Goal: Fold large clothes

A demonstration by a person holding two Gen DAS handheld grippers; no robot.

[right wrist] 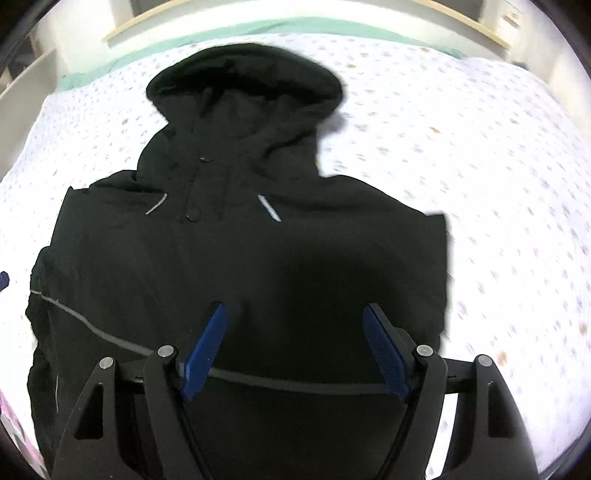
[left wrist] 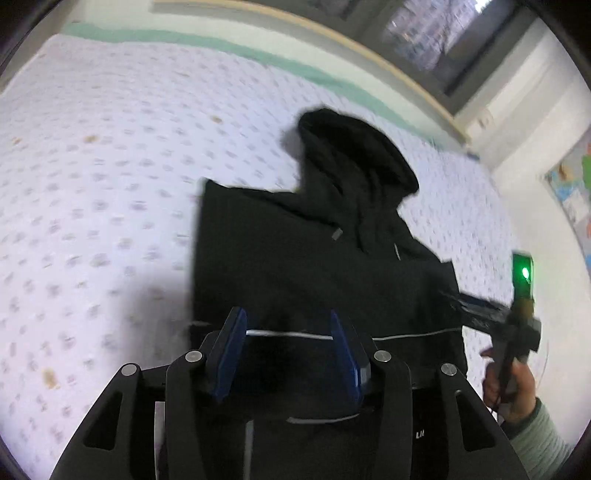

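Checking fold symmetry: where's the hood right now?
Right wrist view: the hood lies top-centre on the dotted bedsheet, at the black jacket's far end near the green strip.

Hooded jacket (right wrist: 236, 266): matt black cloth with thin, shiny grey piping; dull round snaps at 12 o'clock below the hood. Bedsheet (left wrist: 110, 184): soft, matt white printed cloth. Left gripper (left wrist: 288, 332) and right gripper (right wrist: 295, 325): matt black plastic arms, smooth blue pads, bright metal pivot pins. Sleeve (left wrist: 539, 439): ribbed knit.

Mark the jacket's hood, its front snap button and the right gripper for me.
hood (right wrist: 243, 77): right wrist view, top of the hood.
snap button (right wrist: 192, 214): right wrist view, its centre.
right gripper (right wrist: 293, 343): right wrist view, between the fingertips.
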